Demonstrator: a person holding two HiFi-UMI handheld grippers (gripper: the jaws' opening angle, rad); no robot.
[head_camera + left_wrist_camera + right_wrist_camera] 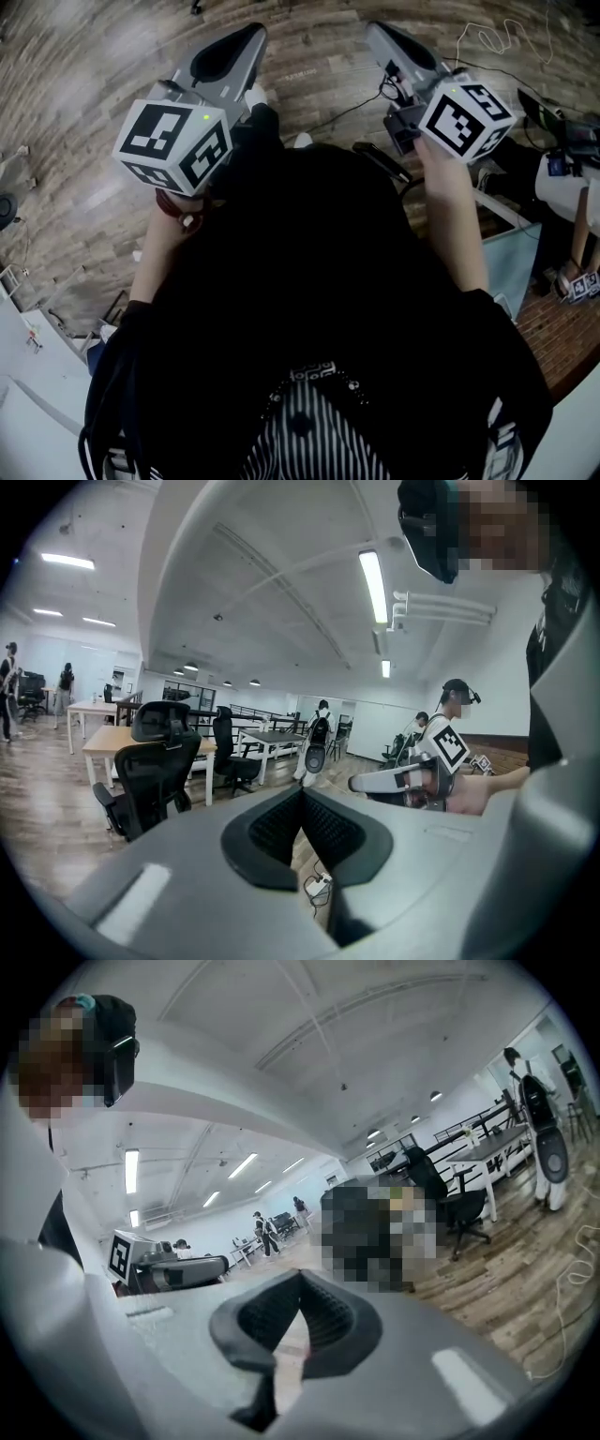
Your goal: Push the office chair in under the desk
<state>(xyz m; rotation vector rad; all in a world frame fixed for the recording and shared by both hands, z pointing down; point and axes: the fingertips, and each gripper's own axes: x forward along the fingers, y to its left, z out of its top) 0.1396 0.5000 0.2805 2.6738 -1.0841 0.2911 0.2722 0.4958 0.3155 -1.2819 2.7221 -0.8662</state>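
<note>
- Nearest, in the head view: left hand-held gripper (248,42) and right hand-held gripper (380,36), side by side but apart, both aimed forward over bare wood floor (84,112). No chair anywhere in that view.
- Left hand-held gripper clenched in its own view, pads pressed together on nothing. Same for the right hand-held gripper in its own view: clenched, empty.
- Farther out, in the left gripper view: office chair (155,766), ahead and to the left of the closed jaws, well apart from them, touched by neither hand-held gripper.
- Upright, long axis vertical: tall dark back with a headrest on top.
- Set on the floor at the near edge of a light wooden tabletop (98,742). Impossible to tell whether any of the seat sits under that edge already.
- Judged nearer to the left hand-held gripper, with the right one off toward the right side of that same view.
- Likely call for the coming move: close the gap forward and to the left, then closed tips against the chair's back and a push toward the tabletop's near edge.
- Farthest: 1 more black chair (230,752) by another tabletop, people standing beyond.
- No containers in sight.
</note>
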